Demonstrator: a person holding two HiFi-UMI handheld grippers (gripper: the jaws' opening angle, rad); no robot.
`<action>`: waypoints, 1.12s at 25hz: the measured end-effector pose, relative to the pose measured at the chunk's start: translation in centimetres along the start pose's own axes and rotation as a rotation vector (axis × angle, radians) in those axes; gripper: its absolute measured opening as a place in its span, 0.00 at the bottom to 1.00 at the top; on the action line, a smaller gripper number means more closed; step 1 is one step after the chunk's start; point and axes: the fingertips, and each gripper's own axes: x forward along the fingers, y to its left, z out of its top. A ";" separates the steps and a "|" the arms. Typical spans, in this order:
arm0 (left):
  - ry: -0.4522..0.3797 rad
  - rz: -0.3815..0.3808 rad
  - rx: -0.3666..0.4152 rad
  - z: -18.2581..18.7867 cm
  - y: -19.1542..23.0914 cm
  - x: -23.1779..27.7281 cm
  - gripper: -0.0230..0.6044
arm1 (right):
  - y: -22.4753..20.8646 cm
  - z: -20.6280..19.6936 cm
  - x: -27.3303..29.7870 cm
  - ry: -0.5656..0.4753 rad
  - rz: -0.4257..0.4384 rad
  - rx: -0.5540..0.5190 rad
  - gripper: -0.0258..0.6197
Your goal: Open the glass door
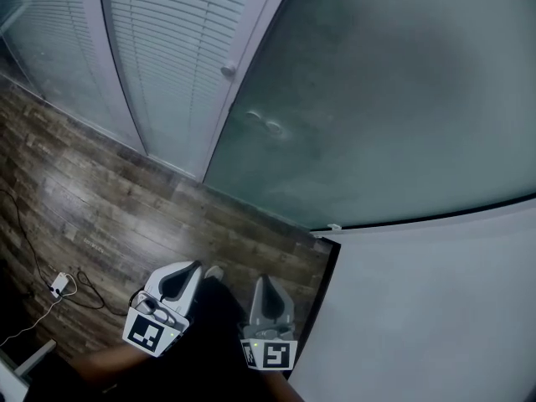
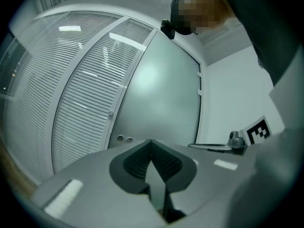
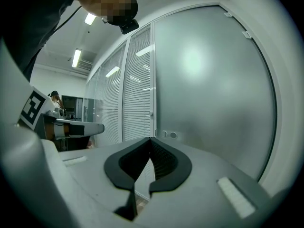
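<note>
The frosted glass door (image 1: pixel 377 115) stands closed ahead, with two small round fittings (image 1: pixel 264 125) near its left edge. Both grippers are held low in front of it, well short of the glass. In the head view my left gripper (image 1: pixel 186 273) is at the bottom left of centre and my right gripper (image 1: pixel 264 285) is beside it. In the left gripper view the left gripper (image 2: pixel 151 142) has its jaw tips together with nothing between them, facing the door (image 2: pixel 166 94). In the right gripper view the right gripper (image 3: pixel 151 139) is shut and empty too, pointing at the door (image 3: pixel 213 89) and the fittings (image 3: pixel 168 135).
Glass panels with white blinds (image 1: pixel 167 48) run left of the door, and a small knob (image 1: pixel 228 70) sits on the frame between them. A white wall (image 1: pixel 435 308) meets the door at the right. A white plug with cables (image 1: pixel 59 286) lies on the wood floor (image 1: pixel 100 199).
</note>
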 end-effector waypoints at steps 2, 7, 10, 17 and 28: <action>0.003 0.022 -0.005 -0.1 0.2 -0.2 0.04 | -0.1 -0.3 0.4 0.006 0.016 0.009 0.04; 0.014 0.073 0.008 -0.2 1.2 -0.3 0.04 | -0.4 -0.1 2.3 0.000 0.070 0.023 0.04; -0.025 0.108 0.022 0.9 2.0 0.5 0.04 | -0.8 0.5 3.6 -0.011 0.106 0.018 0.04; -0.056 0.137 0.087 1.7 2.6 3.2 0.04 | -2.9 1.3 6.6 -0.067 0.134 0.013 0.04; -0.024 0.205 0.122 1.0 3.5 8.4 0.04 | -6.5 0.3 13.4 -0.083 0.235 0.043 0.05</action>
